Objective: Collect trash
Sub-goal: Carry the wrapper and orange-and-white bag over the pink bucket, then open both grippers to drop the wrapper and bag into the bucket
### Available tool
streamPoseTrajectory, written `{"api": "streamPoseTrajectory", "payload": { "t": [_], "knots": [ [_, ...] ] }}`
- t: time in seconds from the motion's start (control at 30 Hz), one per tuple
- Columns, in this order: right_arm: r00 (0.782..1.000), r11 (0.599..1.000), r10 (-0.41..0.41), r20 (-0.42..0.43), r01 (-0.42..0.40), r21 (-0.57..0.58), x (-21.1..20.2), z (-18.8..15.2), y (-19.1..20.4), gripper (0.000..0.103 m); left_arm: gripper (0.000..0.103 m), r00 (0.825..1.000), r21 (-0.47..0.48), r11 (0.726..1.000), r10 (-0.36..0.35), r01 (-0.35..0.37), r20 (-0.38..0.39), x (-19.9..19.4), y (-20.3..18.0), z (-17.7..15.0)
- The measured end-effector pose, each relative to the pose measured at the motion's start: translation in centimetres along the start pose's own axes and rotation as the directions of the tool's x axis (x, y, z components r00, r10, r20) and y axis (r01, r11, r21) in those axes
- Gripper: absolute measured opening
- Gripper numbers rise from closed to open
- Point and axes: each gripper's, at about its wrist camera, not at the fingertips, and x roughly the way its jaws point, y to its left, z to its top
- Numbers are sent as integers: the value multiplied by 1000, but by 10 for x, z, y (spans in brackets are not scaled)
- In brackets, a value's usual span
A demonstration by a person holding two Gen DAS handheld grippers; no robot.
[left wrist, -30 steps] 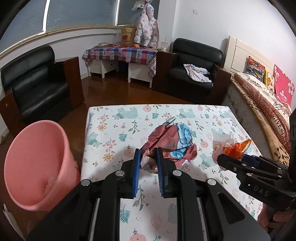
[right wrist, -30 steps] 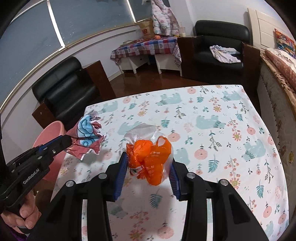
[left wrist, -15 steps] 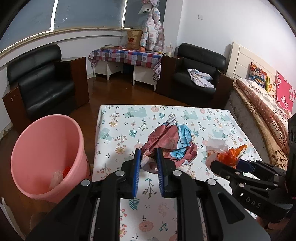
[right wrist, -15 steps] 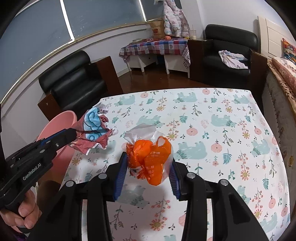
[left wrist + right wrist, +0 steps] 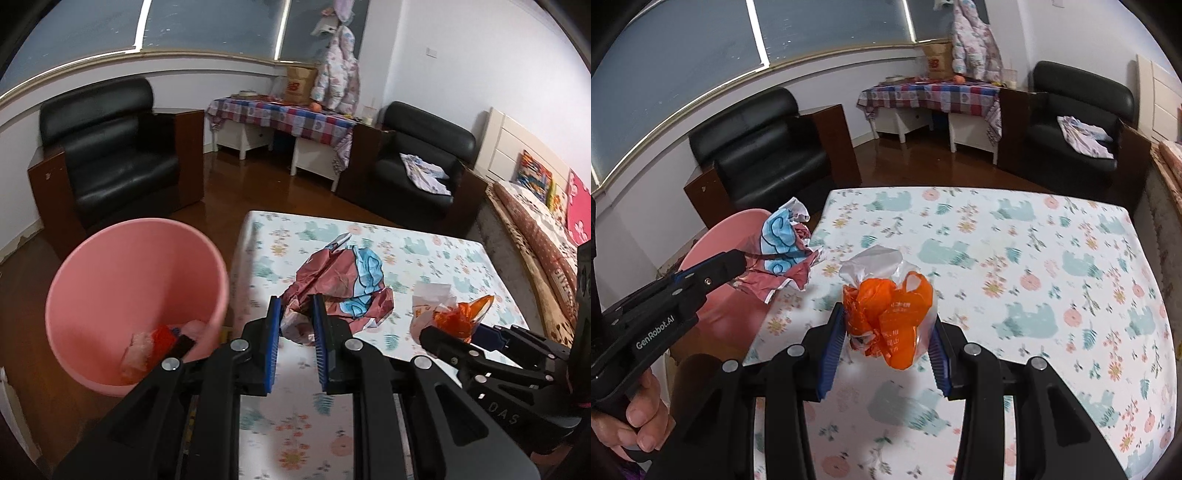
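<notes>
My left gripper [image 5: 295, 314] is shut on a crumpled red and blue wrapper [image 5: 340, 280], held above the left edge of the flowered table [image 5: 424, 254]. The same wrapper [image 5: 785, 251] hangs over the table edge in the right wrist view, beside the left gripper [image 5: 733, 264]. My right gripper [image 5: 886, 328] is shut on a bunched orange and clear plastic bag [image 5: 890, 317], which also shows at the right of the left wrist view as the bag [image 5: 454, 314] in the right gripper [image 5: 436, 332]. A pink bin [image 5: 129, 295] stands on the floor left of the table, with some trash at its bottom.
Two black armchairs [image 5: 110, 162] [image 5: 417, 173] stand beyond the table, with a checked-cloth side table [image 5: 284, 118] between them. A bed [image 5: 546, 236] runs along the right. A hand [image 5: 635, 417] grips the left gripper's handle. Wooden floor [image 5: 236, 192] lies around the bin.
Both grippers have swung left with their loads. The pink bin has come further into the left wrist view and its inside now shows. The wrapper now hangs at the table's left edge.
</notes>
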Motion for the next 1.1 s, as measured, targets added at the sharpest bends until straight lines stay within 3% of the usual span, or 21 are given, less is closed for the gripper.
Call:
{"api": "streamPoseTrajectory", "payload": {
  "t": [0.27,0.57,1.1],
  "knots": [
    [998,995,70,-10,-70,-70,20,16,40,41,17,996,-68,994,88,-86,22,-8,45,5],
    [990,976,142,-26,-144,-166,44,30,93,41,17,979,-116,975,199,-192,48,-21,92,9],
    [974,937,207,-90,-224,-270,90,38,162,42,17,952,-165,939,306,-301,9,-15,143,7]
  ]
}}
